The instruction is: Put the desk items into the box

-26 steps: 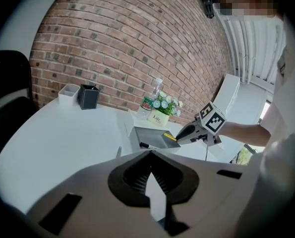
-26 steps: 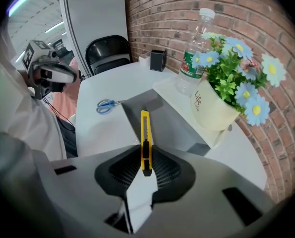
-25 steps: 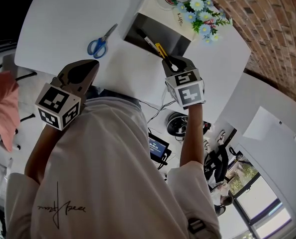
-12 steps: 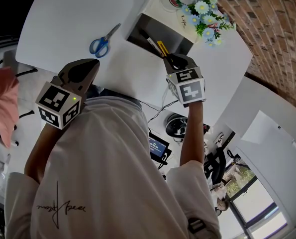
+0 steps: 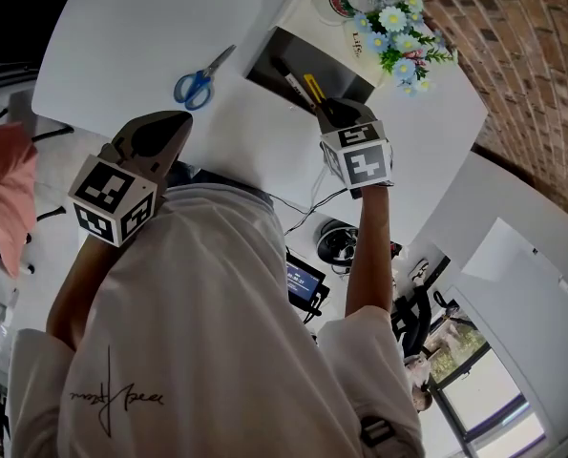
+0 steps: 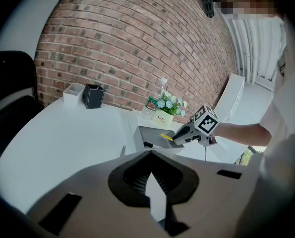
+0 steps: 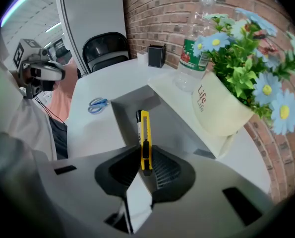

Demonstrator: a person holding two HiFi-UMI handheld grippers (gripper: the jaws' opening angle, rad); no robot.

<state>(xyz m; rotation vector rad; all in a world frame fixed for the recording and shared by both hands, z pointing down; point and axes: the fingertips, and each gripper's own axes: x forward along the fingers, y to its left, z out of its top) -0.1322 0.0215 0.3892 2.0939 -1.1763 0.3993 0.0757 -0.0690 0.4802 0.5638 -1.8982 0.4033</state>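
Note:
A grey open box (image 5: 333, 76) stands on the white desk (image 5: 140, 36), near the flower pot. My right gripper (image 5: 327, 111) points steeply down over the box's near edge, shut on a yellow utility knife (image 7: 145, 139) that sticks out past the jaws into the box. A black and white marker (image 5: 290, 80) lies inside the box beside the knife. Blue-handled scissors (image 5: 199, 78) lie on the desk to the left of the box. My left gripper (image 5: 172, 124) hovers at the desk's near edge, shut and holding nothing. From the left gripper view, the right gripper (image 6: 183, 133) is at the box (image 6: 154, 133).
A white pot of blue flowers (image 7: 222, 102) and a water bottle (image 7: 194, 46) stand on the box's raised flap on its far side. A black pen holder (image 6: 93, 96) and a white cup (image 6: 73, 93) sit by the brick wall. A black chair (image 7: 104, 46) stands beyond the desk.
My right gripper has sunk a little further toward the box with the yellow knife still in it. The left gripper has stayed where it was.

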